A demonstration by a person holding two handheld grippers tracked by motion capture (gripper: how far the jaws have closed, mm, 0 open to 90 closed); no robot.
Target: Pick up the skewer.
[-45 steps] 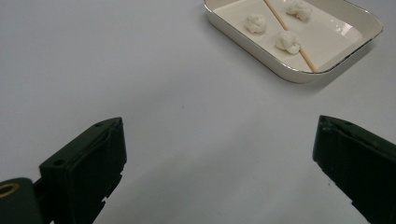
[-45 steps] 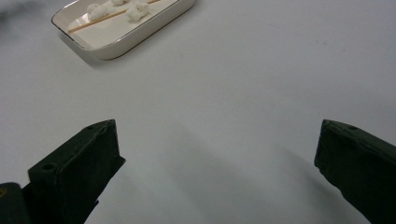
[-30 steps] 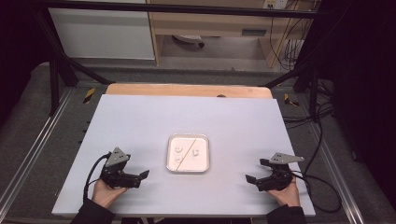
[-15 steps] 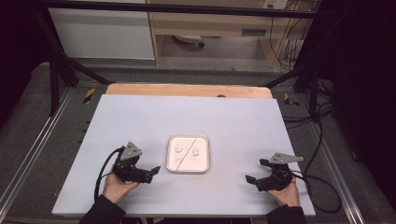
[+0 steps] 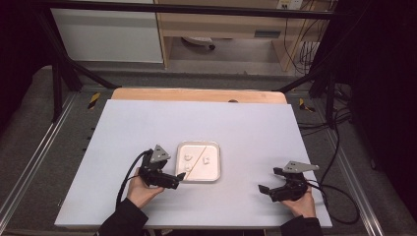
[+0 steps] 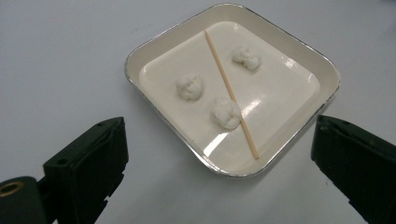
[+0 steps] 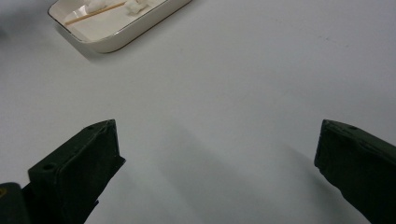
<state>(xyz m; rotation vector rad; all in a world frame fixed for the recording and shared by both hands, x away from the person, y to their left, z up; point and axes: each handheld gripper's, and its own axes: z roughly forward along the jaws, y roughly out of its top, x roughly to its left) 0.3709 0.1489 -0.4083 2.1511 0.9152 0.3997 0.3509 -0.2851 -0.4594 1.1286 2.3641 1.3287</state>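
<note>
My left gripper (image 5: 181, 177) hangs with jaws wide apart at the left edge of the small white tray (image 6: 299, 60), mid-table. Inside lie a wooden stick (image 6: 231, 93) and three white lumps (image 6: 224, 112). Next I should probably reach in and pinch the stick. My right gripper (image 5: 268, 179), also spread, waits near the table's front right corner.

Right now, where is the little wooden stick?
The stick lies slantwise in the white tray, between the white lumps, just ahead of the left gripper.
</note>
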